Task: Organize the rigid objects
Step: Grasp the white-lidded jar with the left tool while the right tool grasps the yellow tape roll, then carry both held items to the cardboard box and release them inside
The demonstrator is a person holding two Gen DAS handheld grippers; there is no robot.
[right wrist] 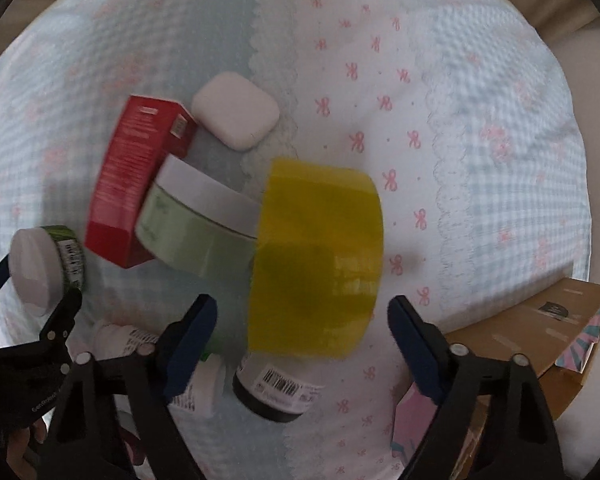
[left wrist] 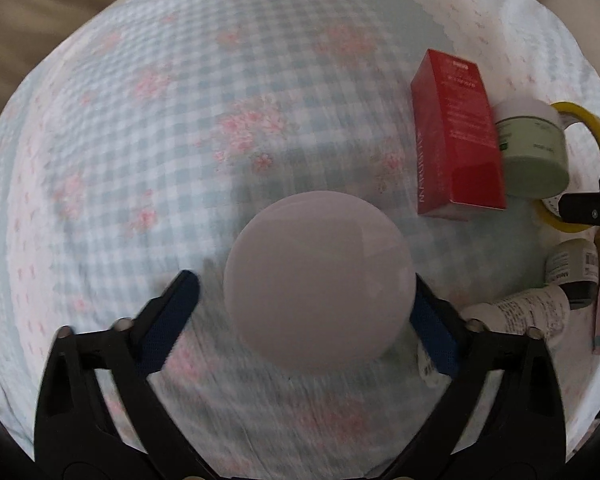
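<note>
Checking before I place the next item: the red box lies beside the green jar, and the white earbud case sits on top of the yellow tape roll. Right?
Not quite. In the right wrist view the white earbud case rests on the cloth by the red box, apart from the yellow tape roll. The red box does lie beside the green jar.

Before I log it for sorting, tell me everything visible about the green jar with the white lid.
The green jar is a squat round tub, pale green, plastic-looking, with a wide white lid, shut, and small unreadable print. It lies tipped on the checked bedspread, lid up-left in the right wrist view. It sits between the red box and the yellow tape roll, apparently touching both. No gripper holds it.
</note>
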